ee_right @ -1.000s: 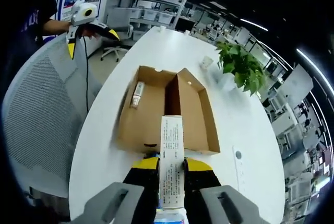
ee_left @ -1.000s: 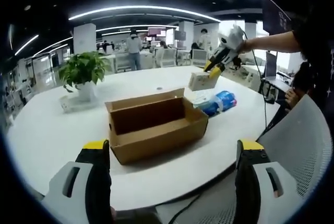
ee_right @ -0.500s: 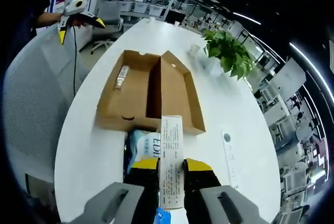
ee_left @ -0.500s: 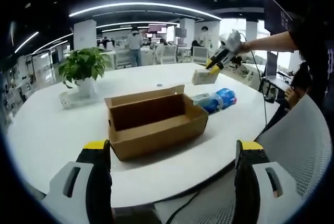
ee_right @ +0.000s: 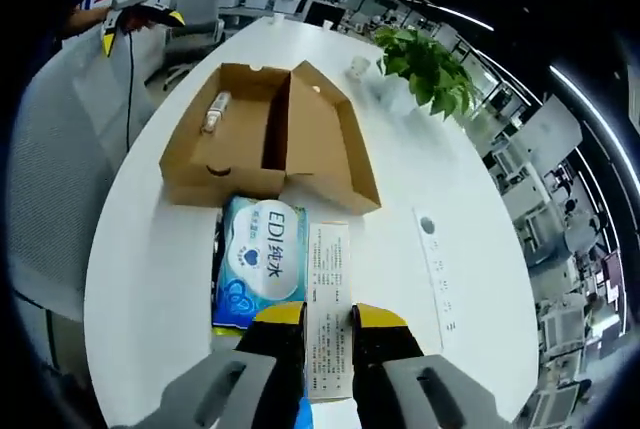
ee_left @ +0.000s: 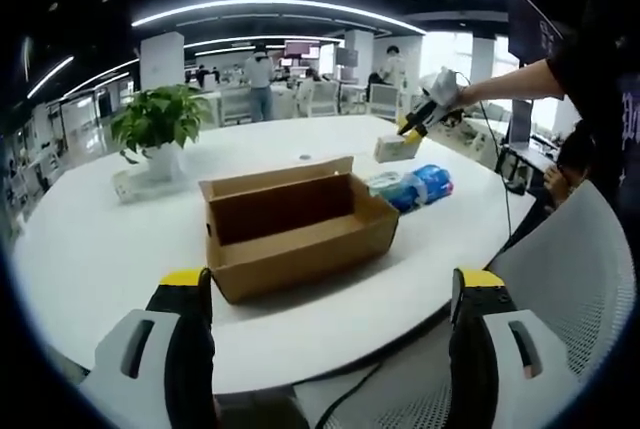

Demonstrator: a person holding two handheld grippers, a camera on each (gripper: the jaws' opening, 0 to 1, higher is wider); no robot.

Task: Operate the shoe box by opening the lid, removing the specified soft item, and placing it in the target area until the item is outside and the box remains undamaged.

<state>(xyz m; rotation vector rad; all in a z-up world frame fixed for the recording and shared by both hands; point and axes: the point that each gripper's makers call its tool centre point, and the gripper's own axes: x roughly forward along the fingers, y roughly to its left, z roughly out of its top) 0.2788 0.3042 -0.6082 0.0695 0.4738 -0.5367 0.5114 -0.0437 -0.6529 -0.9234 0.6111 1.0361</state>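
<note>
Above the white table (ee_right: 150, 279), past the open shoe box (ee_right: 262, 144), the right gripper (ee_right: 328, 327) has its jaws clamped on a small white carton (ee_right: 329, 294), just over the blue-white soft pack (ee_right: 262, 261) lying outside the box. Left gripper (ee_left: 330, 294) hangs back w/ jaws wide, empty. Step looks like placing (a tube (ee_right: 214, 109) is left in the box). Next: lower carton beside pack, release.

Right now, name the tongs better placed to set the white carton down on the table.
Right tongs: shut on the carton, over the table beside the tissue pack. Left tongs are empty, near the table's edge.
</note>
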